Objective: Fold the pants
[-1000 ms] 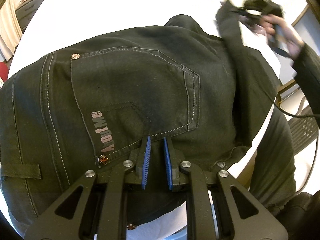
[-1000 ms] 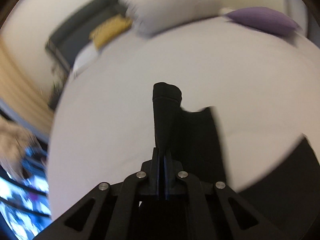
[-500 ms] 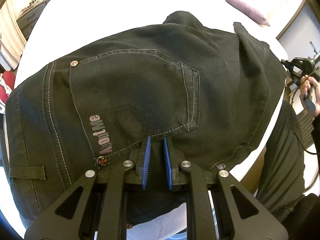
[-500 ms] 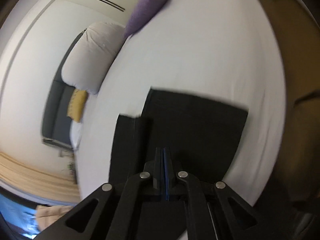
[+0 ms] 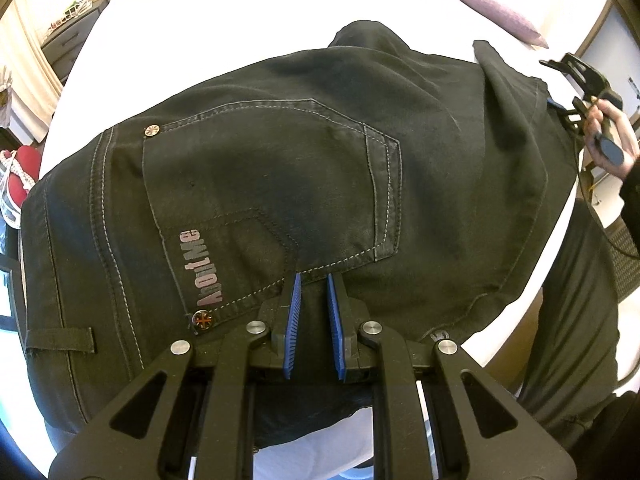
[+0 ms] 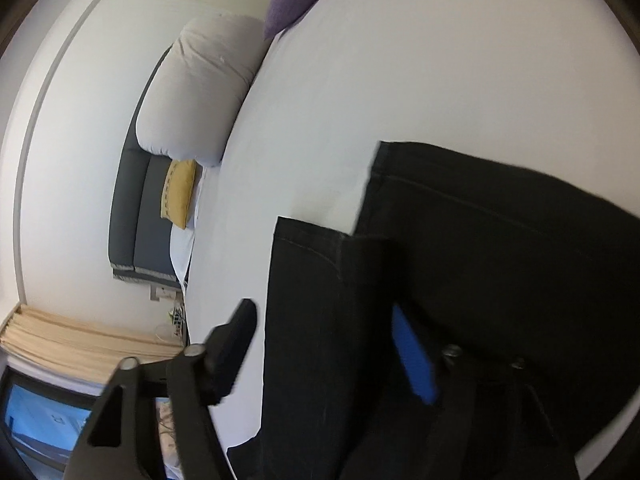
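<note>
Legs flipped over onto seat of black pants (image 5: pixel 280 184), first fold done; right gripper (image 6: pixel 324 356) jaws just opened, cloth loose between them, at 3 o'clock; left gripper (image 5: pixel 312 312) nearly shut, pinching nothing I can see; more folding left

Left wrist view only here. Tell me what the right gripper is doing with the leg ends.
Observer: The right gripper has just been opening its jaws. The pants lie between them, but neither pad presses the cloth.
Operator: Report how the leg ends lie.
Observer: Flat on the white bed, staggered: the nearer hem stops short of the farther hem.
Operator: Name anything beyond them.
Observer: A grey pillow and a yellow cushion by the headboard, well clear of the pants.
</note>
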{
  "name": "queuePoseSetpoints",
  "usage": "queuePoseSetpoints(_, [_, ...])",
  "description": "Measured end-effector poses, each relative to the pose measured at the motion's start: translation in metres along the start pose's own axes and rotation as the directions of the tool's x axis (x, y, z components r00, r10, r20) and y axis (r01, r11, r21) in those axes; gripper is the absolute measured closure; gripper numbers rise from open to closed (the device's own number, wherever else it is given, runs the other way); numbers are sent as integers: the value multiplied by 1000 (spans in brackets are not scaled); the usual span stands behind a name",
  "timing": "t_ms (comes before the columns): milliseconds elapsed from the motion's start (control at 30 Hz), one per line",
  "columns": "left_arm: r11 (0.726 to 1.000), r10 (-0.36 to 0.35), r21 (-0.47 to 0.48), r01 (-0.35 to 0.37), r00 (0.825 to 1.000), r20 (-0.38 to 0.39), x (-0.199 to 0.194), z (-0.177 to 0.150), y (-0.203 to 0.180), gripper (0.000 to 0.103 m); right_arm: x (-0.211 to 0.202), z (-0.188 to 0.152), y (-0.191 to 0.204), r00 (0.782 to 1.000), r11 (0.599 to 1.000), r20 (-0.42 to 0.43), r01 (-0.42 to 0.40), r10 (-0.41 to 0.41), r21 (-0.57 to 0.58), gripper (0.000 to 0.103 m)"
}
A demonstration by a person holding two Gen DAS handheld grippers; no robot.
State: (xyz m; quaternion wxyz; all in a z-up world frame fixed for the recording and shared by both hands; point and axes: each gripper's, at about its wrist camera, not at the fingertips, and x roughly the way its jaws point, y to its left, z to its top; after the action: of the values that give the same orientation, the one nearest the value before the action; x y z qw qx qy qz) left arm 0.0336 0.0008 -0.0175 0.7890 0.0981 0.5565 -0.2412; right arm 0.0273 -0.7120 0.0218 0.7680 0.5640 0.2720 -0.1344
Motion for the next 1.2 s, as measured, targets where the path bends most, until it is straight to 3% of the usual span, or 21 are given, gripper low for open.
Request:
queuePoseSetpoints(100, [1000,4,2,-4,1000,-2,-1,0,1,89,10,7,-4,999,1000,-46,17,-16,9,96])
queuePoseSetpoints(233, [1000,5,0,-5,1000,-2,-1,0,1,89,-14,3,-11,999,999,21,29,-29,-14,98])
queuePoseSetpoints(333, [1000,4,0,-4,1000,2,0,0,1,89,-52,-5,-14,993,999,118,25,-21,-33,98])
queuePoseSetpoints(467, [1000,5,-4,-5,1000,12,-1,-2,3,89,-97,-14,-47,976,999,211,40,-45,29,98])
queuePoseSetpoints(533, [1000,8,1,-8,1000,15,-1,-3,2,89,-101,-14,-74,978,995,193,57,-73,85,98])
queuePoseSetpoints(600, [1000,13,8,-13,1000,12,-1,-2,1,89,-101,-15,-94,980,989,190,25,-53,149,99])
queuePoseSetpoints(733, [1000,21,3,-21,1000,10,-1,-1,-1,89,-105,-18,-78,968,993,233,75,-95,95,99])
queuePoseSetpoints(867, [1000,22,-2,-22,1000,17,-1,-2,-2,89,-116,-21,-78,964,991,250,65,-93,120,99])
queuePoseSetpoints(1200, [1000,3,2,-3,1000,13,-6,-5,3,89,-117,-19,-92,966,984,220,105,-135,143,100])
